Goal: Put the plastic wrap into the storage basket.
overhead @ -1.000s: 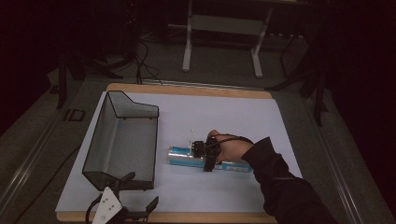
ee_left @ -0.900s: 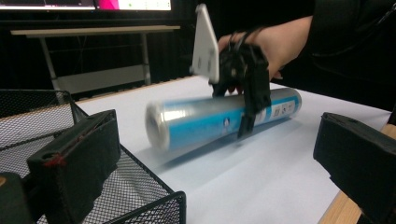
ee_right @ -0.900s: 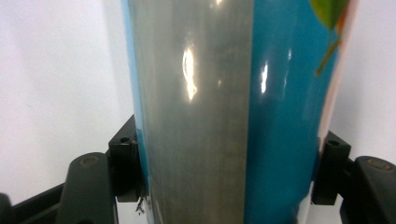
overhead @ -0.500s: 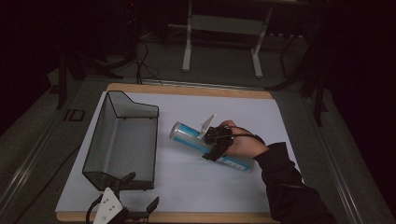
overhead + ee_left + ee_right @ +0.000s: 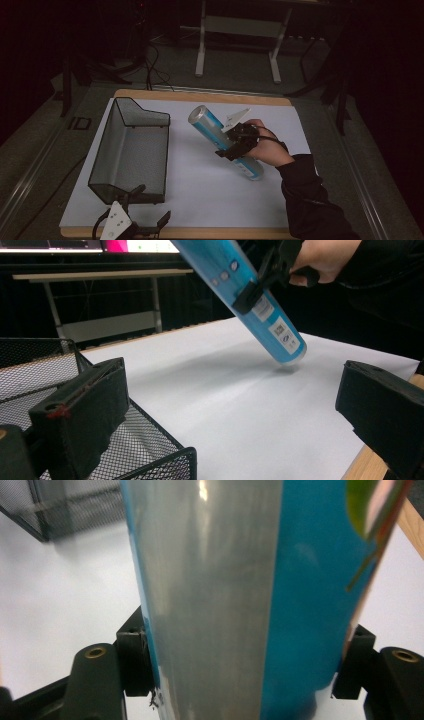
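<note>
Near the desk's front edge, your left gripper (image 5: 131, 226) rests with its jaws spread and empty, just in front of the black mesh tray (image 5: 131, 150) along the left side. Past it, at mid-desk, your right gripper (image 5: 239, 142) is clenched around a tall blue-and-silver canister (image 5: 223, 140), tilted, top end toward the tray, lower end just over the white sheet. Pick-up looks done; carrying it into the tray appears left.

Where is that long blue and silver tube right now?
In the high view, the blue and silver tube tilts mid-table, clamped in the right gripper, right of the black mesh basket.
</note>
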